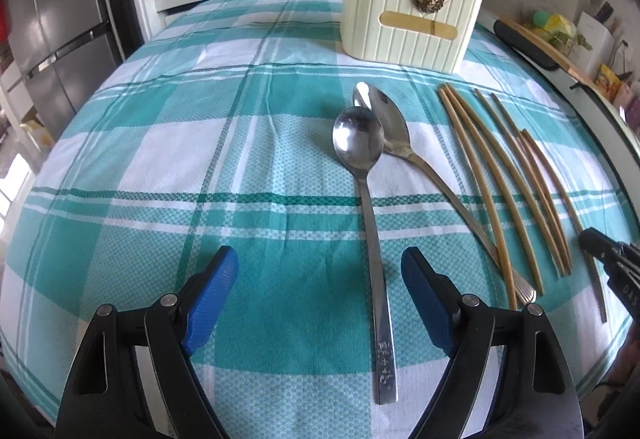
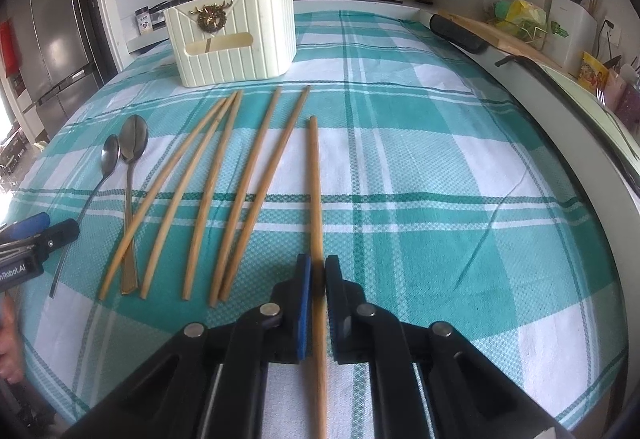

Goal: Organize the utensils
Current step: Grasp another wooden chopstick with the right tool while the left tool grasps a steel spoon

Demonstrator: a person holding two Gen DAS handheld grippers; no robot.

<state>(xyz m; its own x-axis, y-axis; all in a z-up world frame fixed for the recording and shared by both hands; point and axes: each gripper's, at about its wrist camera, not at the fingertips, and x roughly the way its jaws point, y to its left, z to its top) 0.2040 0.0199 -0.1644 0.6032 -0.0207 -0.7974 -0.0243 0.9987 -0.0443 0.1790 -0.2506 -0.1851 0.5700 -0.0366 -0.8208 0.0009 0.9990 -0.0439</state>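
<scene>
1. Right wrist view: the right gripper [image 2: 318,271] has its jaws closed on a single wooden chopstick [image 2: 315,175], which runs straight between the blue pads and away across the cloth toward the far edge of the table.
2. That chopstick lies apart from the others, to their right, on the teal and white checked tablecloth [image 2: 420,159].
3. Five more chopsticks [image 2: 224,191] lie fanned out on the cloth to the left of the gripped one, their far tips pointing at the holder.
4. Two metal spoons [image 2: 128,143] lie left of the chopsticks, bowls toward the far edge; one chopstick crosses over the handle of the nearer spoon.
5. A cream ribbed utensil holder [image 2: 236,51] with a brass ornament on its front stands near the far left corner of the table, and two chopsticks already stand upright in it.
6. Left wrist view: the left gripper [image 1: 318,279] hovers with its jaws wide apart and nothing between the pads.
7. The long spoon [image 1: 360,143] lies just right of the middle of that open gap, its handle [image 1: 382,319] running toward the near edge of the table, beside the right blue pad.
8. The second spoon [image 1: 384,119] rests behind it, the bowls overlapping.
</scene>
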